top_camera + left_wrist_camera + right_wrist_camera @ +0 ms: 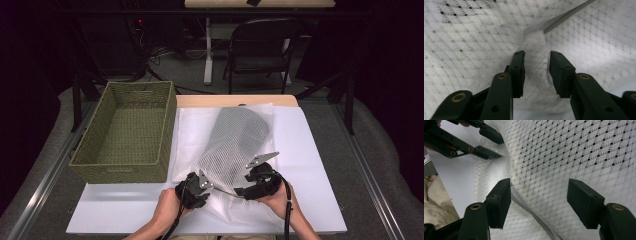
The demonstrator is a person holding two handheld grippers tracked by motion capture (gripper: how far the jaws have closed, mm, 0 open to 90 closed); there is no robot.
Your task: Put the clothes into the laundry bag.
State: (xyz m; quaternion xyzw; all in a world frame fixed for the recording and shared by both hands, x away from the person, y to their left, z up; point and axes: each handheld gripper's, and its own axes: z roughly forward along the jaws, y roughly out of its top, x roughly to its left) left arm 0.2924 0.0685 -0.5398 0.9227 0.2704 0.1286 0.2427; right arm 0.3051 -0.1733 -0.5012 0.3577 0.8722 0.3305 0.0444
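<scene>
A white mesh bag [235, 140] with something dark inside lies on the white-covered table [315, 170], its near end between both grippers. My left gripper [206, 187] is shut on a bunched fold of the mesh bag [536, 45], which fills the gap at its gripper tips [537, 53]. A grey zipper line [566, 16] runs off past that fold. My right gripper [241, 190] stands open over the mesh bag [574, 150], jaws wide apart at its gripper tips [539, 182]. The zipper line [534, 217] passes by its left jaw. The left gripper [496, 145] shows beyond, at the bag's edge.
An empty green woven basket [125, 170] stands at the table's left side, close to the bag. A dark folding chair [260, 50] is behind the far edge. The person's hands hold the grippers at the near edge.
</scene>
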